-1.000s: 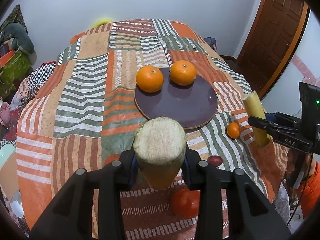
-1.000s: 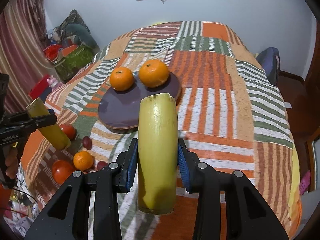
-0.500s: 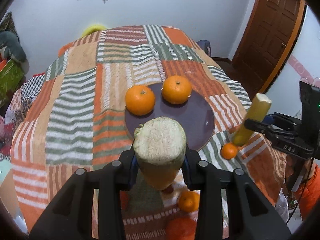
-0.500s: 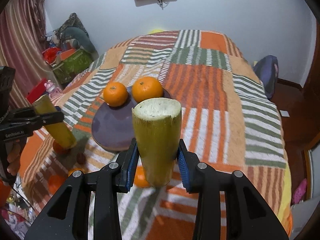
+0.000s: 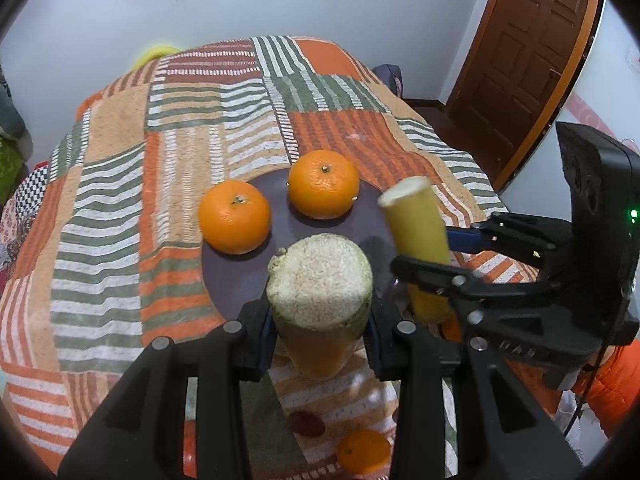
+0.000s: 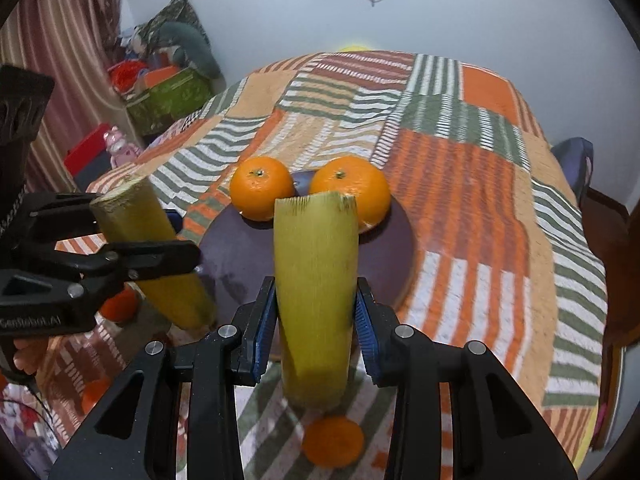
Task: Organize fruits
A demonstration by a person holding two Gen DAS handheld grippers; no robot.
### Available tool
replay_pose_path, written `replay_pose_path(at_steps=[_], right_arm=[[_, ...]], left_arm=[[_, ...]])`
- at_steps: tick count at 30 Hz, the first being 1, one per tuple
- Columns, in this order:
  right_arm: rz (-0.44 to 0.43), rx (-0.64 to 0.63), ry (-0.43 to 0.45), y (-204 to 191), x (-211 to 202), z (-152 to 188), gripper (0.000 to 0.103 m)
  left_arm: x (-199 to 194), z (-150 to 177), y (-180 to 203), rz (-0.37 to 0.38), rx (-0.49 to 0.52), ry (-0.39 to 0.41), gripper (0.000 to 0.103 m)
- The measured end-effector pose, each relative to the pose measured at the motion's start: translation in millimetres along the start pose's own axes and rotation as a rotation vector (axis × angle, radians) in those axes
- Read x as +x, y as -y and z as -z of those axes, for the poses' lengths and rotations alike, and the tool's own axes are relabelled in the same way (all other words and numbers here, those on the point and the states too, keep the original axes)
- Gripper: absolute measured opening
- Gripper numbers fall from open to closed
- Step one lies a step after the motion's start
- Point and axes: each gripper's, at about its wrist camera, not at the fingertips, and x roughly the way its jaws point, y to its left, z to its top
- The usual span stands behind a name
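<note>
- Pale walls enclose the room; a brown door [image 5: 524,56] stands at the right of the left wrist view, and a striped curtain [image 6: 52,60] hangs at the left of the right wrist view.
- Patchwork cloth [image 5: 192,128] in orange, green and white stripes covers the whole surface.
- Dark round plate [image 5: 240,276] lies on the cloth near the middle of the surface.
- Left claw [image 5: 320,332] is closed on a thick cane stalk piece [image 5: 318,276], gripped low on its sides with the rough cut end facing the camera; the piece hangs over the near rim of the plate.
- Right claw [image 6: 316,332] is closed on a yellow-green stalk piece [image 6: 316,280], held upright between blue pads [image 6: 262,328]; it stands before the plate's near edge, close beside the left claw's piece.
- Two large oranges [image 5: 323,183] [image 5: 234,217] sit side by side on the far half of the plate.
- Small orange [image 5: 363,451] lies on the cloth, off the plate, on the near side.
- Small dark red fruit [image 5: 307,423] lies on the cloth just beside that small orange.
</note>
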Motion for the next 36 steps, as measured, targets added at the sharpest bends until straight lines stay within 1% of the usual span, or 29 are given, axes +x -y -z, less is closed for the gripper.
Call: replay_pose_path(at_steps=[8,16,18,21,28,30,33,36], right_arm=[[-0.021,-0.043,-0.047,-7,26,-5,0.034],[-0.032,-0.052,-0.098,-9,42,-4,0.033],[-0.028,-0.057,-0.106,-10,44,-3,0.033],[-0.028,-0.059,-0.118,-9,47,-4,0.033],[-0.016,-0.088,-0.125,-11,49,-6,0.034],[-0.019,-0.087,-0.125,-11,48,-6,0.034],[-0.031,-0.072,-0.115,-8,45,-6,0.034],[-0.016,-0.08,-0.115,-7,43,-3,0.034]], left_arm=[[20,-12,-4,0.002,0.019,-0.017,0.036],[32,-22,-17,0.024,-0.024,-0.028,0.037],[35,-25,-16,0.018,-0.019,-0.028,0.037],[40,-26,-15,-0.016,-0.002,-0.031,0.038],[50,-27,-21,-0.01,-0.027,-0.064,0.039],[54,-28,-20,-0.021,-0.019,-0.068,0.039],[57,-29,-22,-0.007,-0.038,-0.08,0.039],[59,-28,-21,-0.008,-0.039,-0.088,0.039]])
